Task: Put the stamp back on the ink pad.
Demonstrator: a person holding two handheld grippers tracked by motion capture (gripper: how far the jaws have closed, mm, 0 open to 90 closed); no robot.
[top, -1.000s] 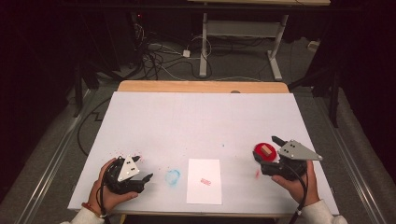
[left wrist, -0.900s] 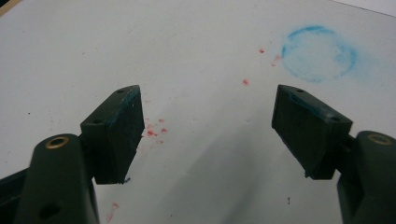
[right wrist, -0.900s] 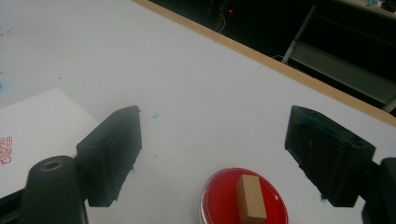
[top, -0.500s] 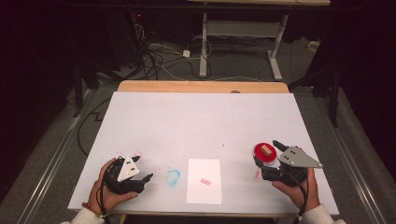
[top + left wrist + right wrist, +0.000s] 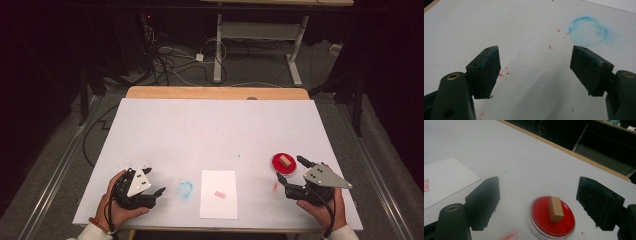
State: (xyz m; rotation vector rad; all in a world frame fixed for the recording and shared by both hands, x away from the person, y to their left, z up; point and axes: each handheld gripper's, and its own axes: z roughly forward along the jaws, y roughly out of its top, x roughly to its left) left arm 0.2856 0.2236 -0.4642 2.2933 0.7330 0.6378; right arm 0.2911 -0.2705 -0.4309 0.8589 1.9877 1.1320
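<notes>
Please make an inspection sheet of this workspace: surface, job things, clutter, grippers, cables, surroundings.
Surface: white table, with red specks and a blue ring stain.
Job things: wooden stamp block lying in the red ink dish; white paper bearing a red stamp mark.
Clutter: nothing seen.
Grippers: left gripper open, empty; right gripper open, facing the block, apart from it.
Cables: tangle on the floor behind.
Surroundings: dark room, desk frame.
</notes>
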